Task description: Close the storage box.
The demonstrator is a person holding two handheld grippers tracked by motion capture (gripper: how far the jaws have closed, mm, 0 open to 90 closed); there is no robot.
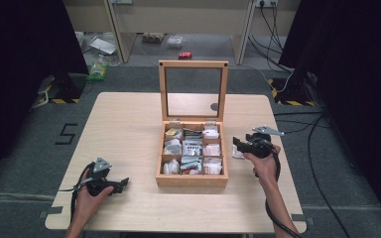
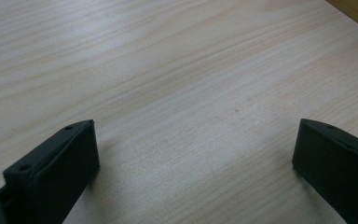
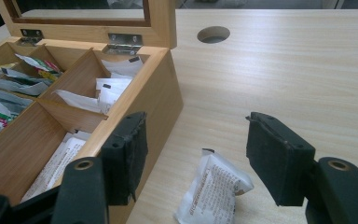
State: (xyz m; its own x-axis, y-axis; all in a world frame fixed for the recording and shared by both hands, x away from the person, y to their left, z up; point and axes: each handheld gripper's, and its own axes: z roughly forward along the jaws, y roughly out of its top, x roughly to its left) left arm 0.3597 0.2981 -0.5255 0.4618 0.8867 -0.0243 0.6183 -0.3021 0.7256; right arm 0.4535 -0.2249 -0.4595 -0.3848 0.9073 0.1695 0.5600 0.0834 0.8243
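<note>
A wooden box (image 1: pixel 192 181) stands mid-table with its glass lid (image 1: pixel 193 89) raised. Its compartments hold several sachets. My right gripper (image 1: pixel 238 144) hovers just right of the box, jaws open. In the right gripper view a white sachet (image 3: pixel 212 189) lies on the table below and between the jaws of the right gripper (image 3: pixel 196 119), and neither pad presses on it. The box's side wall (image 3: pixel 161 93) is close to the left jaw. That sachet (image 1: pixel 237 152) rests beside the box. My left gripper (image 1: pixel 123 183) sits near the table's front left, open over bare wood, nothing between the jaws of the left gripper (image 2: pixel 196 123).
A round cable hole (image 1: pixel 214 106) is in the tabletop behind the box, right of the lid, and the cable hole (image 3: pixel 213 34) lies ahead of the right gripper. Cables trail over the floor to the right of the table. Light wood spreads wide on both sides of the box.
</note>
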